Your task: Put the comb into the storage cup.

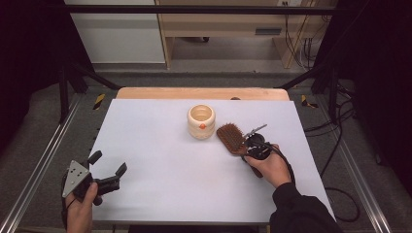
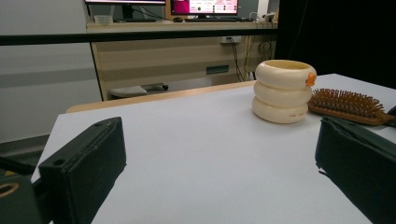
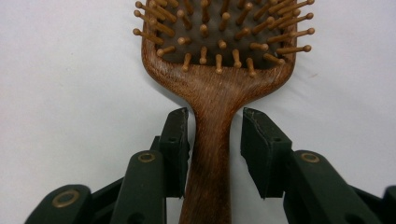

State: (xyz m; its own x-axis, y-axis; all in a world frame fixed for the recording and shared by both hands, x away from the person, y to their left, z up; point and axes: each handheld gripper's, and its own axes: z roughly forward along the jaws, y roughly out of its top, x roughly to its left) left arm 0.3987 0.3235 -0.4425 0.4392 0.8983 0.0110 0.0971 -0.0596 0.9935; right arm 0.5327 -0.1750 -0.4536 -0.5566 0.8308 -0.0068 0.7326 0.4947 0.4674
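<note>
Wooden brown paddle hairbrush [image 3: 219,88]: light, rigid, smooth handle; grab at the neck.
Right gripper [image 3: 215,140] straddles it from 6 o'clock, not yet clamped; left gripper [image 1: 108,169] released.

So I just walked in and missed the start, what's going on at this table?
A person works at a white table with a tool in each hand. The right tool sits astride the handle of a wooden hairbrush lying bristles up; one pad looks to touch the handle, the other shows a gap, so it is not firmly gripped. A cream ringed cup stands beside the brush head. The left tool is open near the table's left edge, holding nothing.
</note>
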